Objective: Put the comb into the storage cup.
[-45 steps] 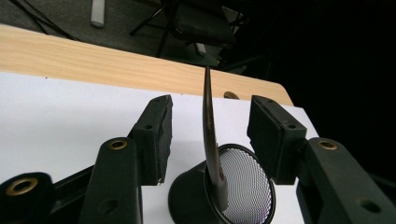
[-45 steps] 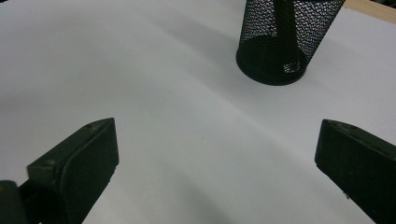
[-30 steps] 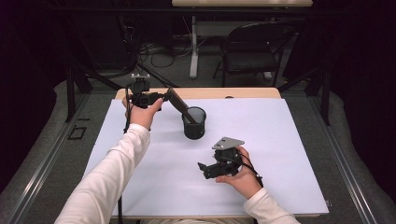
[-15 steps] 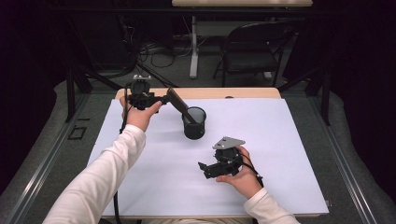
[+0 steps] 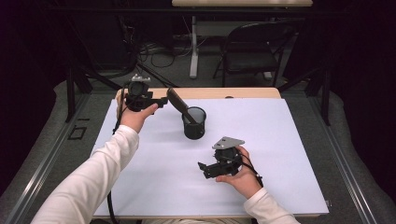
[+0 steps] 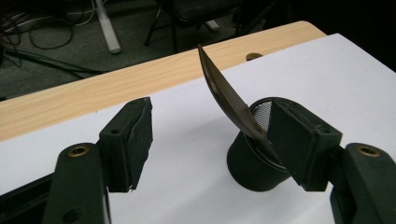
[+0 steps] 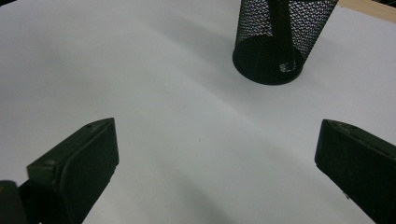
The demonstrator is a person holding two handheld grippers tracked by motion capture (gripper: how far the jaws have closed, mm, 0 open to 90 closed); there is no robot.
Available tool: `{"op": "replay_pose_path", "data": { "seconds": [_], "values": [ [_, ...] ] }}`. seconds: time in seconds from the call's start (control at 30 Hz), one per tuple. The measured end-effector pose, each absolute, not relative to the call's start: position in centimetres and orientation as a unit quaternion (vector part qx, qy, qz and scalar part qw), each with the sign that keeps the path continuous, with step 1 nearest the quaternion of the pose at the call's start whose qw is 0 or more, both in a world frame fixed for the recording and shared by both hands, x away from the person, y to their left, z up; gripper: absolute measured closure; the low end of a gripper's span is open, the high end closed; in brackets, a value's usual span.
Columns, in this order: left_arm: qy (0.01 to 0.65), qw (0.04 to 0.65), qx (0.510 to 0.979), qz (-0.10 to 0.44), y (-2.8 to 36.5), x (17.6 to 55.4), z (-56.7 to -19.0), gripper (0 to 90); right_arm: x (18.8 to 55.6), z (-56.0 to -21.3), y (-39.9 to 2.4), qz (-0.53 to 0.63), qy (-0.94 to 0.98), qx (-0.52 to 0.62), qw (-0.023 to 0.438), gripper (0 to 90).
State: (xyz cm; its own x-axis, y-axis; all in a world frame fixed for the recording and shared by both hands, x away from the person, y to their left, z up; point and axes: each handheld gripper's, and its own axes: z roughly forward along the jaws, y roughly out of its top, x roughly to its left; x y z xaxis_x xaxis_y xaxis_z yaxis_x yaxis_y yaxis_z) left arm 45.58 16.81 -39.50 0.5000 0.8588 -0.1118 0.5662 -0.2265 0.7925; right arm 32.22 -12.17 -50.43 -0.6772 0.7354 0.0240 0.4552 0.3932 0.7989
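Note:
A black mesh cup [image 5: 194,123] stands on the white table [image 5: 280,154], left of its middle. A dark flat utensil [image 5: 177,100] leans out of the cup toward the far left. My left gripper [image 5: 161,100] hovers level just left of the utensil's upper end. Its jaws have just been opening. In the left gripper view the utensil [image 6: 224,88] rises beyond the open left gripper [image 6: 210,123], close to the right-hand pad, with the cup [image 6: 252,163] behind. My right gripper [image 5: 203,169] rests open near the front, aimed at the cup [image 7: 280,42], nothing in the right gripper [image 7: 215,140].
The white sheet covers most of the table, leaving a wooden strip [image 5: 243,92] along the far edge. A chair [image 5: 252,51] and cables lie on the floor beyond. A cable hangs from my left hand past the table's left side.
The left gripper's jaws stand wider than a second ago, and a gap has opened between them and the utensil, which stays leaning in the cup. The right hand has kept still.

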Motion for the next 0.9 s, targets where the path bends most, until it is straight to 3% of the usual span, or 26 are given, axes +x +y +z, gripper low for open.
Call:
{"op": "replay_pose_path", "data": {
  "seconds": [0.33,0.63,0.9],
  "values": [
    [0.469,0.399,0.772,0.161,17.1,44.8,-39.4,30.8,32.3,-50.4,-12.1,0.416,0.817,0.363,0.169,0.0],
    [0.445,0.412,0.781,0.148,17.0,44.0,-39.2,18.1,32.2,-50.4,-12.2,0.415,0.818,0.362,0.168,0.0],
    [0.419,0.426,0.789,0.142,16.9,43.0,-39.0,16.0,32.1,-50.3,-12.3,0.417,0.816,0.363,0.168,0.0]
  ]
}}
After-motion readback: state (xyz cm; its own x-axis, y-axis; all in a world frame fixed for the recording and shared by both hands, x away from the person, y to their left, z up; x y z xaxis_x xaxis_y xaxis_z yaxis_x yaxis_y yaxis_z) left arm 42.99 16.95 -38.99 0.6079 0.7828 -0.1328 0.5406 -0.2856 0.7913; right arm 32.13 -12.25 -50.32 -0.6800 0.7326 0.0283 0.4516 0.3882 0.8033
